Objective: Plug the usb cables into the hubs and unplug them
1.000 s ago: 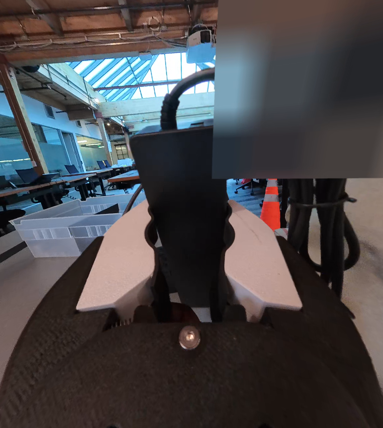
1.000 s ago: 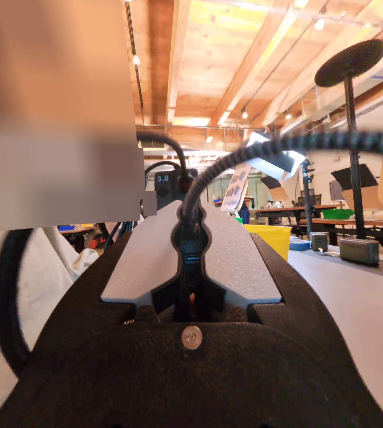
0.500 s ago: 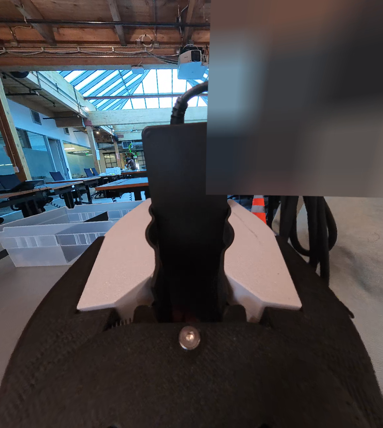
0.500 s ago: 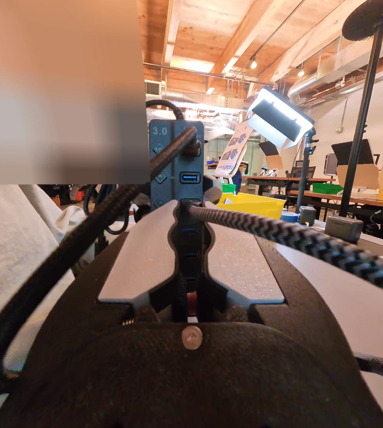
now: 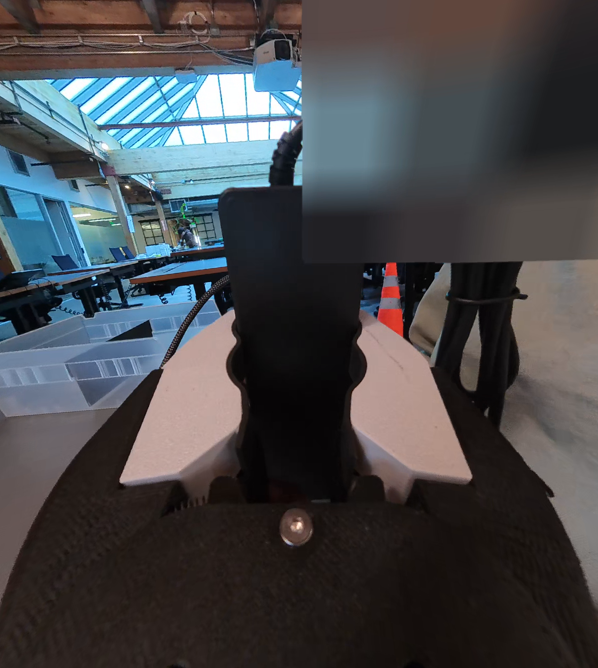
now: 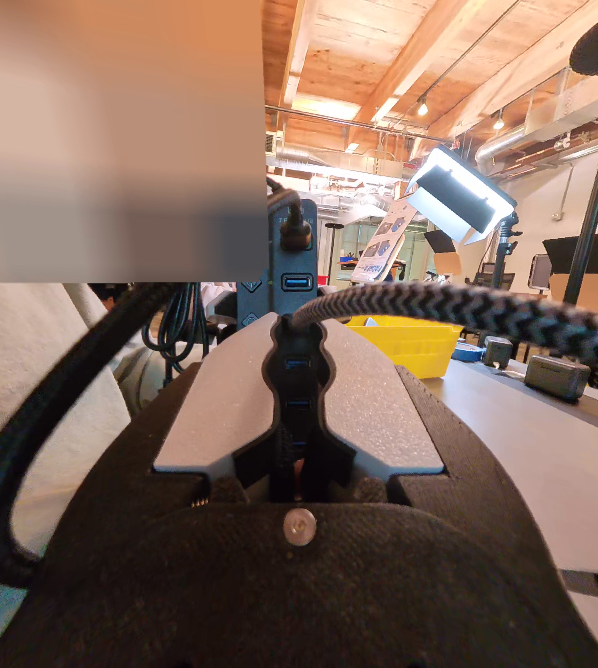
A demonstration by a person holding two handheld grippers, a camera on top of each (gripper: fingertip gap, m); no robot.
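Observation:
My left gripper (image 5: 295, 325) is shut on a black USB hub (image 5: 290, 289) and holds it upright; only its plain back shows in the left wrist view. In the right wrist view the hub (image 6: 292, 267) faces me with its row of blue ports. My right gripper (image 6: 297, 321) is shut on the plug of a braided USB cable (image 6: 471, 311), and the plug sits against the port row. I cannot tell how deep it sits. A black cable (image 6: 295, 235) is plugged into the top port and loops down to the left.
A clear plastic bin (image 5: 55, 361) stands on the table at the left. An orange cone (image 5: 389, 300) and a tied cable bundle (image 5: 478, 343) are behind, beside a person's pale garment (image 5: 561, 397). A yellow bin (image 6: 406, 343), small black boxes (image 6: 557, 376) and a stand pole (image 6: 597, 180) are on the right.
My right gripper has brought the braided cable's plug from well short of the hub up to its port row. The hub stays held in my left gripper, and the braided cable now shows beside it.

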